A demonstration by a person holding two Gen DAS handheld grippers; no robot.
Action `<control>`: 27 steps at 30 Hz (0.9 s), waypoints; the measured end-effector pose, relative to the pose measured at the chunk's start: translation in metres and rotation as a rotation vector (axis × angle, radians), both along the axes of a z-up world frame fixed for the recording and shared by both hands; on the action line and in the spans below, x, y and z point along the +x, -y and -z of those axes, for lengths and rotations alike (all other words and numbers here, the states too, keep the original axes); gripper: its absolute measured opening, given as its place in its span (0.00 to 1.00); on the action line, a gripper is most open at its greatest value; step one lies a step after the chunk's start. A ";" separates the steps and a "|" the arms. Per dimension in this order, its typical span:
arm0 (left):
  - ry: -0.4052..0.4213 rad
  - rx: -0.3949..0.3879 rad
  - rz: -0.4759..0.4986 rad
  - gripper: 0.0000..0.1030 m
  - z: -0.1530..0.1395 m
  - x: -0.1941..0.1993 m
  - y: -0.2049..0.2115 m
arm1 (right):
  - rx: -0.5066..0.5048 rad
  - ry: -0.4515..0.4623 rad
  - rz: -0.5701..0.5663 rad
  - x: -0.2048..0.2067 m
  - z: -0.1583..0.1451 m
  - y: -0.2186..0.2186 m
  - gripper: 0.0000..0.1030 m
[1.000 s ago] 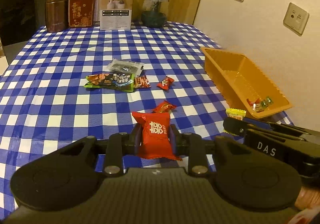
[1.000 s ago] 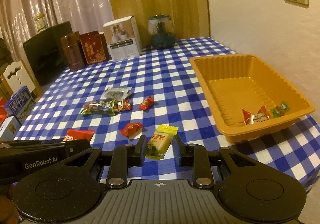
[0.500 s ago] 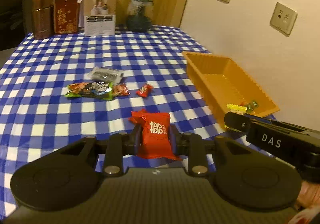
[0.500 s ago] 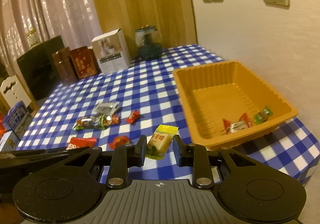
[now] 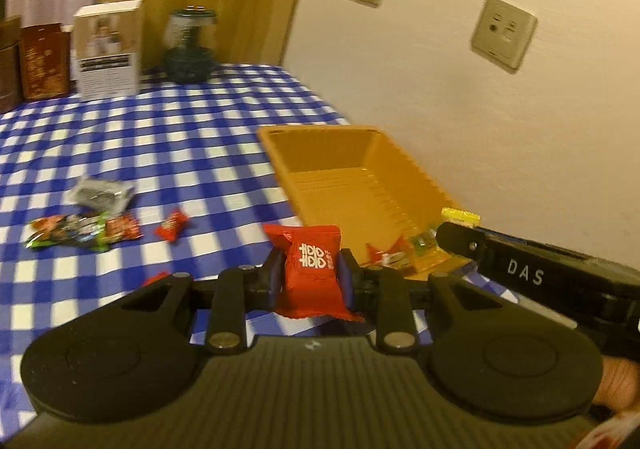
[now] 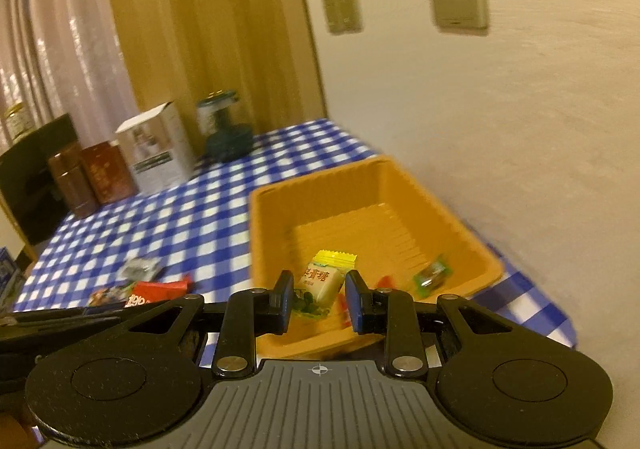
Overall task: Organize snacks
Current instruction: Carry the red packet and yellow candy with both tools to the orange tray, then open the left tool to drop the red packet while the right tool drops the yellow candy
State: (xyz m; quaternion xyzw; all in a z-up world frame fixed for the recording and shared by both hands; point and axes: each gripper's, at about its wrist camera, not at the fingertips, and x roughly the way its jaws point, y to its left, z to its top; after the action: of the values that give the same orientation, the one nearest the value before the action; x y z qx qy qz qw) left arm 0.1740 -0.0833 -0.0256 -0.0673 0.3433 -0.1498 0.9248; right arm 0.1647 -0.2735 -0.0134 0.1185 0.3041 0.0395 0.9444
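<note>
Over the near end of the orange tray, the right gripper holds a yellow candy, with its fingers clamped on the wrapper. Just beside the tray's near corner, the left gripper holds a red snack packet, and its fingers are clamped on it too. Both snacks are up in the air and not yet in the tray, so I think this is the carrying step. Next, each gripper should be over the tray's bare floor, then let its fingers come apart so the snack drops in. Inside the tray, at its near end, lie a green candy and some small red candies. Left of the tray, more snacks wait on the checked table: a small red candy, a gray packet and a bunch of colorful packets.
</note>
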 end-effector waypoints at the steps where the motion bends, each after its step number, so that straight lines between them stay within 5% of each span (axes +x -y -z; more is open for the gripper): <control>1: 0.003 0.006 0.011 0.25 0.001 0.005 0.006 | -0.004 0.000 0.008 0.003 0.000 0.006 0.28; 18: 0.018 0.071 0.101 0.25 0.018 0.048 0.068 | -0.022 -0.021 0.049 0.038 0.015 0.052 0.28; 22: 0.034 0.084 0.099 0.46 0.022 0.056 0.073 | -0.017 -0.030 0.053 0.040 0.017 0.054 0.28; 27: 0.051 0.081 0.084 0.46 0.020 0.050 0.062 | -0.022 -0.037 0.053 0.039 0.020 0.053 0.28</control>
State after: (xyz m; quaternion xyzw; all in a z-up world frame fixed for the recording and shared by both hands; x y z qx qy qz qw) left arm 0.2239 -0.1454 -0.0452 -0.0112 0.3278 -0.1763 0.9281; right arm 0.2038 -0.3263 -0.0336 0.1170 0.3189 0.0090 0.9405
